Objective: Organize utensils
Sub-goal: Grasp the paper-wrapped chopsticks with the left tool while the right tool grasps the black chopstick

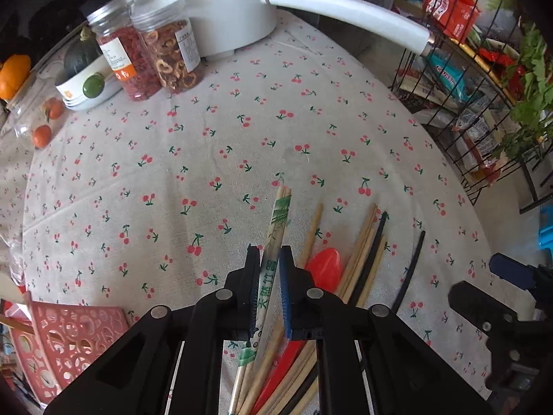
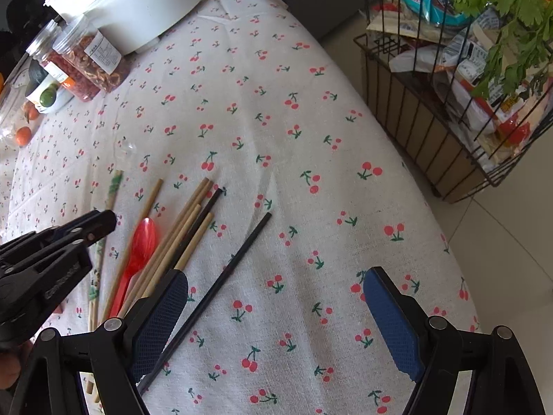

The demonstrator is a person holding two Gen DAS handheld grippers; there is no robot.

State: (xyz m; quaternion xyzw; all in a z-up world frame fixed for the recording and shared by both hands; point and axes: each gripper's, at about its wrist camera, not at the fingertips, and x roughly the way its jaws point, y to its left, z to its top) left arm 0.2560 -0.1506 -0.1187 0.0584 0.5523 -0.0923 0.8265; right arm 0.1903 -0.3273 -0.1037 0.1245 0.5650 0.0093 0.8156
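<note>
A cherry-print tablecloth was shown; wrapped chopsticks, light, stiff and slippery, were pinched mid-length at lower centre by the left gripper, while the right gripper was spread wide.

Chopsticks — lower ends under gripper

Cherry-print tablecloth — chopsticks, red spoon

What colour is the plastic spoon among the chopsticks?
Red plastic spoon, translucent; clearest in the right wrist view.
</note>
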